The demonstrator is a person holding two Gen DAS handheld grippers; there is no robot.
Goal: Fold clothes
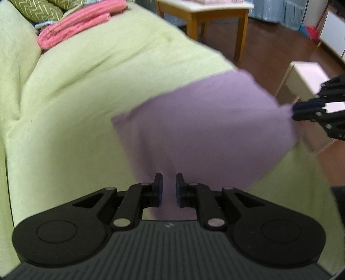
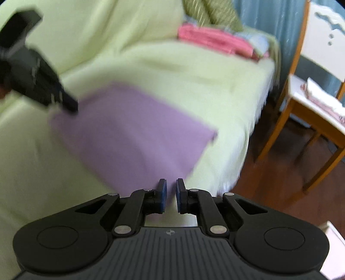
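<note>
1. The purple cloth [image 1: 207,129] is hanging stretched between the two tools above a sofa [image 1: 86,90] draped in a pale green cover; its far edge is drooping toward the seat, though whether it is touching the cover is lost in the blur.
2. The left tool [image 1: 169,189] is pinching one near corner of the cloth, with fabric running down between its almost closed blue pads [image 1: 160,195].
3. The right tool [image 2: 171,198] is pinching the opposite corner in the same way; in the left wrist view its tip is biting the cloth's edge at the right side.
4. The cloth is looking thin, light and limp, with no stiffness of its own; it is sagging between the grips and will probably swing and crease easily.
5. Because it is soft, corners or a hemmed edge are the places to take hold, with tension kept between both tools so that it lies flat.
6. My judgement: the cloth is being spread or carried to the seat before a fold, and no fold is visible yet.
7. Farther along the sofa, pink clothes [image 1: 73,28] are lying in a stack beside a patterned green cushion [image 1: 36,9].
8. Beyond the sofa, a wooden chair [image 2: 317,92] is standing on dark flooring.
</note>
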